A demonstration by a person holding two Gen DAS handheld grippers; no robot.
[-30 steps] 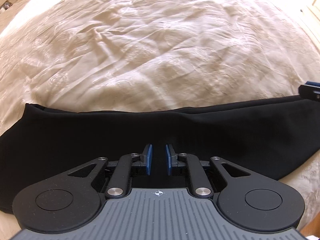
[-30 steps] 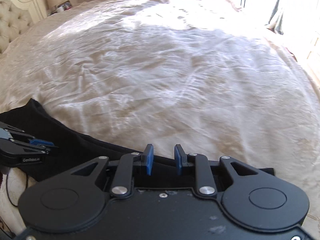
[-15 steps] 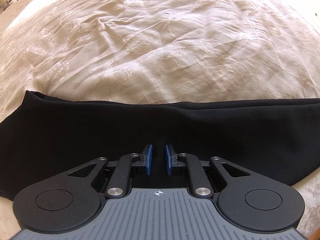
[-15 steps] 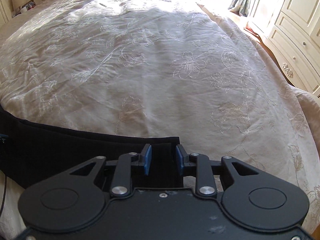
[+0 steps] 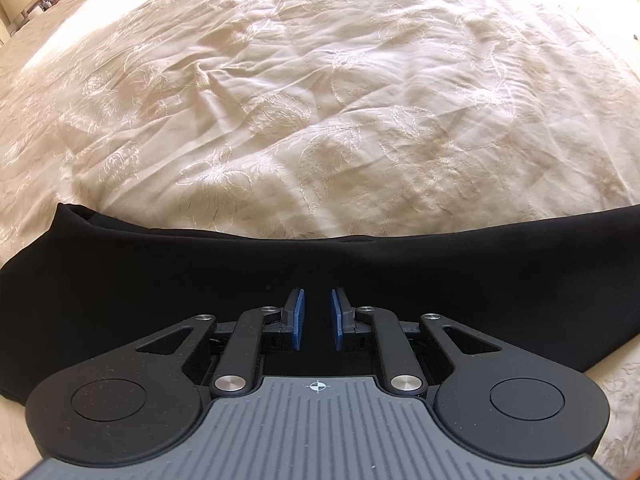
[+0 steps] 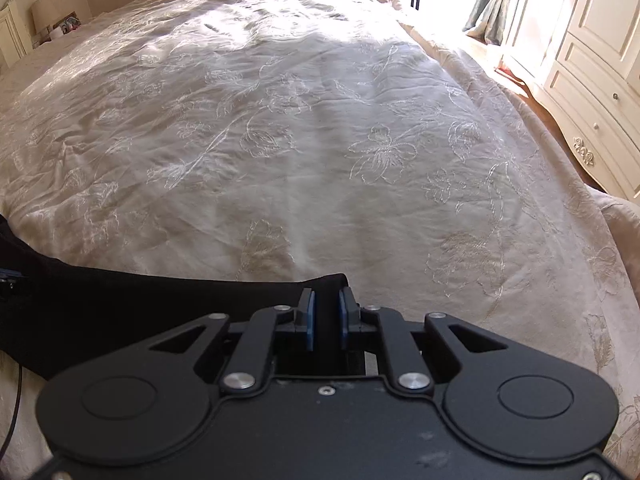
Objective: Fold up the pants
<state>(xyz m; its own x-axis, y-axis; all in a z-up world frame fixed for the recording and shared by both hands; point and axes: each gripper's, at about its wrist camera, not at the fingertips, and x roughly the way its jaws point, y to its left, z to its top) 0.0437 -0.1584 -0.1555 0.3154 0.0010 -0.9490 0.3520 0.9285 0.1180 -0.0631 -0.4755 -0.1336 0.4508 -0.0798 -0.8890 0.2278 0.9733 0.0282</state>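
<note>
Black smooth pants (image 5: 160, 288), embroidered bedspread (image 5: 320, 120)

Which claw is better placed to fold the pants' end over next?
Right. The right claw sits at the end of the pants, jaws just closed with cloth between them; left claw is mid-garment.

Pants (image 5: 160, 300) run off both frame edges; near hem hidden under the fingers (image 5: 298, 318).

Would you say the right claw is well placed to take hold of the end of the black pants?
Probably yes: the right claw sits at the pants end, jaws just closing with black cloth between them, and only the bedspread lies beyond.
</note>
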